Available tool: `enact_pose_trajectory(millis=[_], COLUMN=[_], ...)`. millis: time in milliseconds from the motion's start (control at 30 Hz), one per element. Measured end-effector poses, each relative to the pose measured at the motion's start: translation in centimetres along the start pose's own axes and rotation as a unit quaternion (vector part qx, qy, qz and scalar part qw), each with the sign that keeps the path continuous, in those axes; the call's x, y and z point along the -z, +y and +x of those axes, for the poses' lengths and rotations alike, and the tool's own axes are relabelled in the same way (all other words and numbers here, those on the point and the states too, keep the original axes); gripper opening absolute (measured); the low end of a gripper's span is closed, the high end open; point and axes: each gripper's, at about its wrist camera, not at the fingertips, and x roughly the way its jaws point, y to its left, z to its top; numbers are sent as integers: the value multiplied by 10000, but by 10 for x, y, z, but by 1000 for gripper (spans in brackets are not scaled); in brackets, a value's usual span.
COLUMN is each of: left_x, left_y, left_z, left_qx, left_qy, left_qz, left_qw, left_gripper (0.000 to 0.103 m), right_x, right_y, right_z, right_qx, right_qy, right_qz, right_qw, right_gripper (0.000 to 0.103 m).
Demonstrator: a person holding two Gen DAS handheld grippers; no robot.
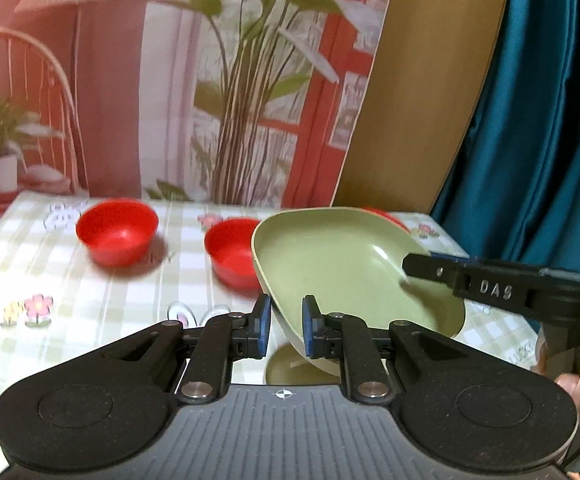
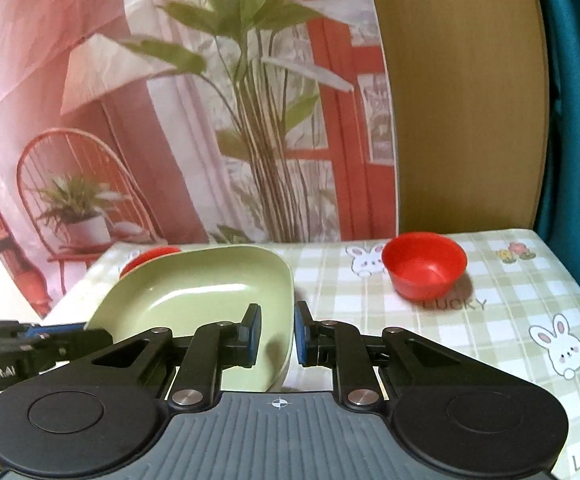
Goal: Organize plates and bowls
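Note:
A green square plate (image 1: 342, 264) hangs tilted above the checked tablecloth. My left gripper (image 1: 286, 330) has its jaws on either side of the plate's near rim, shut on it. My right gripper (image 2: 276, 334) is shut on the opposite rim of the same plate (image 2: 194, 288); it shows in the left wrist view as a black arm (image 1: 490, 286) reaching in from the right. Two red bowls (image 1: 117, 230) (image 1: 232, 252) stand on the table behind the plate. A red bowl (image 2: 426, 266) stands far right in the right wrist view. Another red item (image 2: 150, 258) peeks out behind the plate.
A second green dish (image 1: 290, 368) lies on the table under the lifted plate, mostly hidden. A printed backdrop and a wooden panel (image 1: 418, 100) stand behind the table. A teal curtain (image 1: 550, 120) hangs at the right. The table's right edge (image 2: 578, 292) is close.

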Motion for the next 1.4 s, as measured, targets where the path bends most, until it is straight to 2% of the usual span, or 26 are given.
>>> enact_pose_trajectory(millis=[400,500,700,967,1400], left_x=[52,61,66,75,82], left_y=[-3,-3,0,-13,-12], left_z=[13,19,20,22,27], left_qx=[65,-63,-75,-210,-297], left_qy=[288,389,380,384,483], left_qz=[-186,-193,-326,-42,-28], left_qw=[9994,9990,9987,9990,9984], left_gripper=[18,18,18,18,18], right_x=[50,60,71,75,79], right_y=[-26,-25,-31,-35,-33], right_z=[12,13,15,21,27], right_qx=[10,-28,-91,-51,-70], right_qy=[532,556,613,621,719], right_qz=[102,62,139,127,63], right_qw=[9985,9984,9980,9980,9974], right_gripper=[17,17,17,17,17])
